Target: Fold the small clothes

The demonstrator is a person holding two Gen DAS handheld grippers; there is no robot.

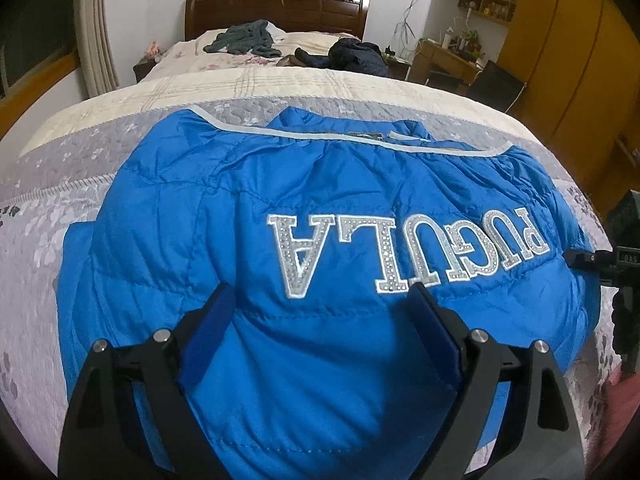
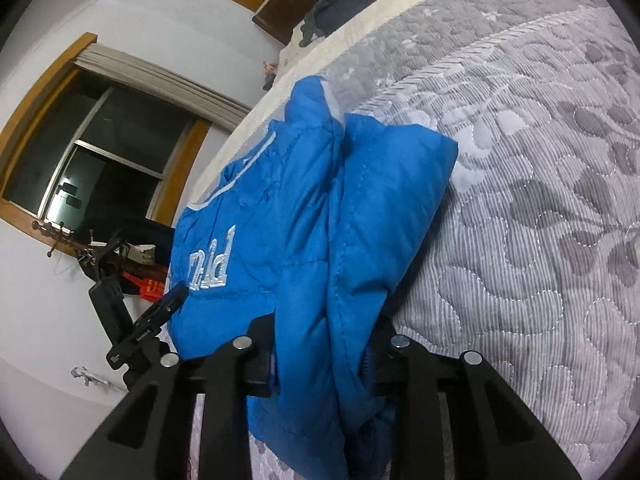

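Broadly, a bed (image 1: pixel 100 184) with a grey flower-quilted cover carries everything. Across its near end lies a blue padded jacket (image 1: pixel 320 208), lettering upside down toward the left camera, white-trimmed hem toward the headboard. Dark clothes (image 1: pixel 244 40) lie heaped far off by the headboard. The left tool (image 1: pixel 322 300) is spread wide, its blue-padded fingers (image 1: pixel 214 320) resting on the jacket's near part, gripping nothing. The right tool (image 2: pixel 324 364) at the jacket's right edge has a thick bunched fold of the jacket between its fingers.
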